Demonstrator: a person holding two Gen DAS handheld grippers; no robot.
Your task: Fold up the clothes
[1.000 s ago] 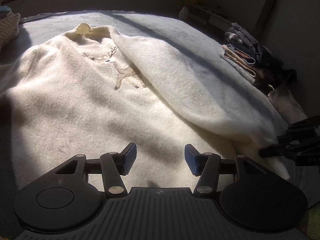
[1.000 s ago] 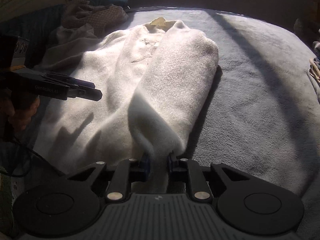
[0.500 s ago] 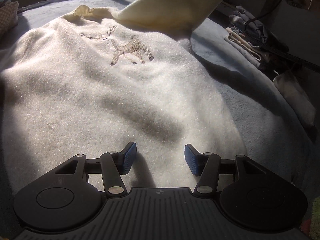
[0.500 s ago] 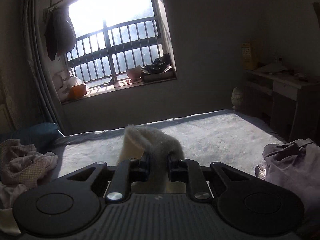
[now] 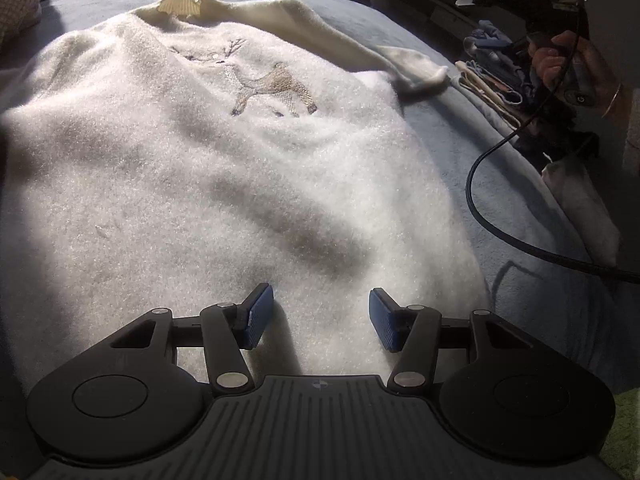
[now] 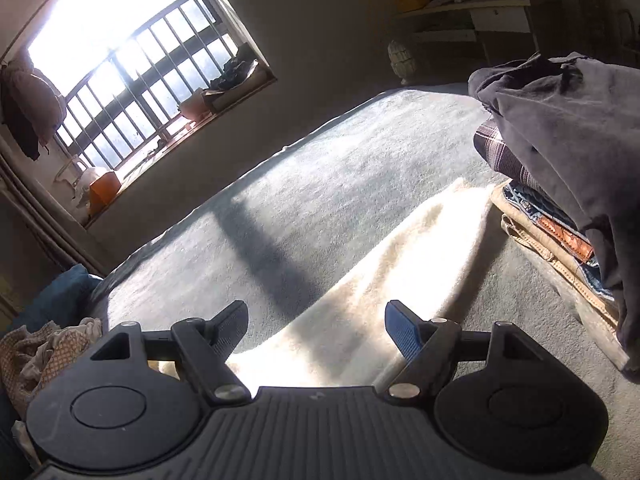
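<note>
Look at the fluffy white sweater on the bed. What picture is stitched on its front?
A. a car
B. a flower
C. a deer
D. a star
C: the white sweater has a brownish deer with antlers stitched on its chest below the collar.

A home bedroom: blanket-covered bed (image 6: pixel 360 168), barred window (image 6: pixel 132 64), stacked folded clothes (image 6: pixel 552 216), desk (image 6: pixel 500 20).
</note>
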